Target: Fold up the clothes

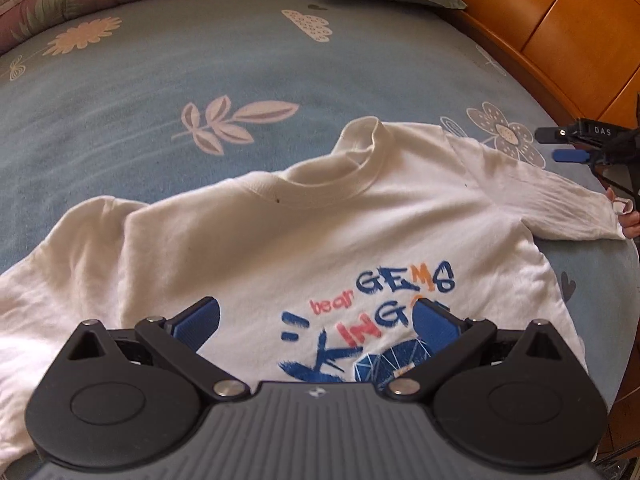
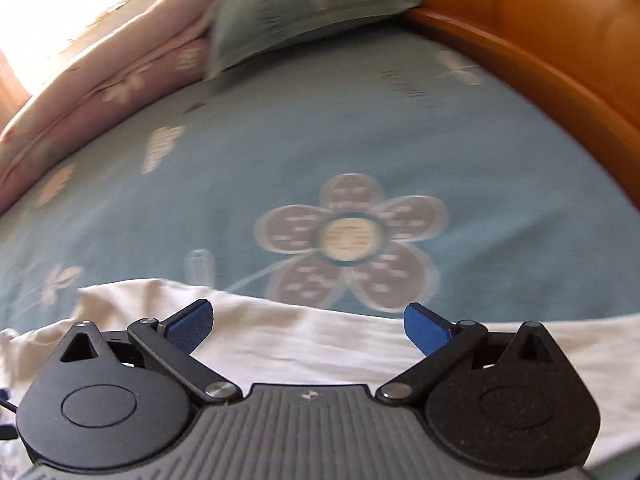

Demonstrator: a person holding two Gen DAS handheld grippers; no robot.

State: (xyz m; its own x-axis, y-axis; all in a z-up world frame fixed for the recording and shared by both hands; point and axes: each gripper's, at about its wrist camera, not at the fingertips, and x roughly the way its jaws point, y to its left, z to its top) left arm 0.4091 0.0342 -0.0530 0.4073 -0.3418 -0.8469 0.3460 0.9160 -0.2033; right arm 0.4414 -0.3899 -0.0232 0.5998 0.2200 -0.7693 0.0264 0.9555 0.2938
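Left wrist, T-shirt (image 1: 248, 240) print "bear GEMS"

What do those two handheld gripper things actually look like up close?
The left gripper and right gripper look the same: a ribbed grey body, black rounded housings with silver pivot pins, and black linkage arms ending in blue textured pads. No sleeve shows.

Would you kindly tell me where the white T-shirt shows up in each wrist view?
Left wrist: the white T-shirt fills the middle and lower left, print facing up.
Right wrist: only a strip of it crosses the bottom, behind the open fingers.
Shared landmark: the large flower on the blue sheet.
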